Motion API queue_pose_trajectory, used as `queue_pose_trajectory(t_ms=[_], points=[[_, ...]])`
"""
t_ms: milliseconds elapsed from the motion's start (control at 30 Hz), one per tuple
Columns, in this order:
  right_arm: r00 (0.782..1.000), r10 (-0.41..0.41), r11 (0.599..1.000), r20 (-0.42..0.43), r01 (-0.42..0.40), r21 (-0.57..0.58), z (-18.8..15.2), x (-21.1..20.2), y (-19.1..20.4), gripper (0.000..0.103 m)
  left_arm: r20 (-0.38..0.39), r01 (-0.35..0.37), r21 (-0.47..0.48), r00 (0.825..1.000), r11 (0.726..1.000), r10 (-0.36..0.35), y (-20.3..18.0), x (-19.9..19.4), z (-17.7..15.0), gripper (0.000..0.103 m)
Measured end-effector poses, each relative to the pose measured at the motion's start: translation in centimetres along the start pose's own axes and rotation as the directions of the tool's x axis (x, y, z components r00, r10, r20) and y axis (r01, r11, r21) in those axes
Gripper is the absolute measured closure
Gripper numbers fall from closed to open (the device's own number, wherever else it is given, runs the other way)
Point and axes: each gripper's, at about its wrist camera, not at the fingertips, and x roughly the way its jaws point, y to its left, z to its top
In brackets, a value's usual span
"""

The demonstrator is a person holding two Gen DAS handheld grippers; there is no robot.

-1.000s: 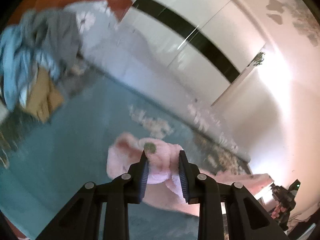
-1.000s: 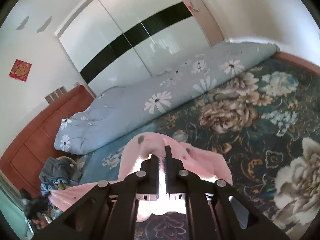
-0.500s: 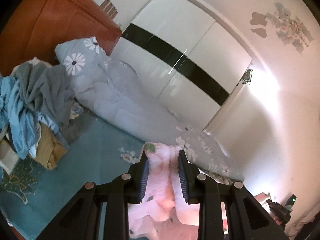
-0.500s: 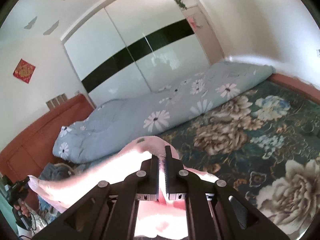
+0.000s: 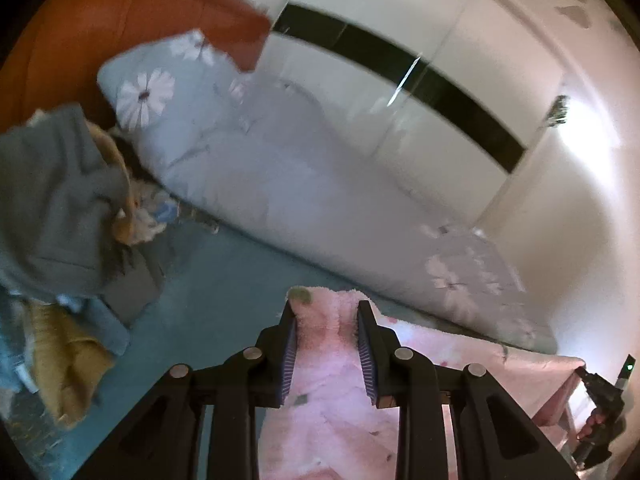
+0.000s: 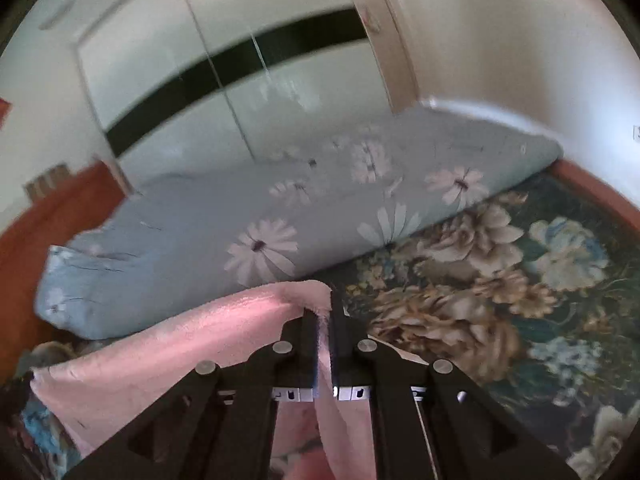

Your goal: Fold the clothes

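Note:
A fluffy pink garment (image 5: 332, 400) is held up between both grippers over the bed. My left gripper (image 5: 326, 312) is shut on a thick bunch of its edge, near a small green patch. My right gripper (image 6: 324, 312) is shut tight on another edge of the same garment (image 6: 180, 344), which stretches away to the left towards the other gripper. In the left wrist view the cloth runs right to the right gripper (image 5: 600, 404) at the frame edge.
A rolled pale-blue duvet with daisies (image 6: 288, 216) lies along the back of the bed. A heap of grey, blue and mustard clothes (image 5: 60, 216) sits at the left by the wooden headboard (image 5: 100, 28). A floral bedspread (image 6: 500, 300) covers the bed. A white wardrobe (image 5: 400, 60) stands behind.
Both grippers have lifted the pink garment and pulled it apart, so it now hangs stretched between them instead of bunched on the bed. Both views have swung.

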Motion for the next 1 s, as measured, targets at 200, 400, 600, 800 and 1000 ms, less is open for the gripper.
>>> queue_pose_trajectory(t_ms=[200,400,600,800,1000], points=[[0.986,-0.122,0.992,-0.117,0.118,-0.045,0.6,11.5,2.6,0.099,-0.094,-0.085,-0.057,0.992,0.995,0.079,2.8,9.8,0.3,0.073],[0.954,-0.220,0.974,-0.206,0.204,-0.095,-1.5,19.2,3.5,0.099,-0.192,-0.150,-0.086,0.972,0.985,0.132,5.4,17.1,-0.7,0.073],[0.931,-0.227,0.973,-0.286,0.207,-0.099,-4.0,22.3,3.2,0.097,-0.238,-0.157,-0.080,0.962,0.984,0.134,5.9,18.2,-2.2,0.064],[0.965,-0.145,0.978,-0.217,0.106,-0.178,-3.1,18.0,5.4,0.053,-0.225,-0.110,-0.080,0.970,0.991,0.090,4.5,14.0,-1.8,0.041],[0.993,0.011,0.983,-0.120,-0.033,-0.180,-3.3,7.9,3.8,0.049,-0.192,-0.054,-0.006,0.980,0.999,0.052,2.5,5.8,-5.0,0.033]])
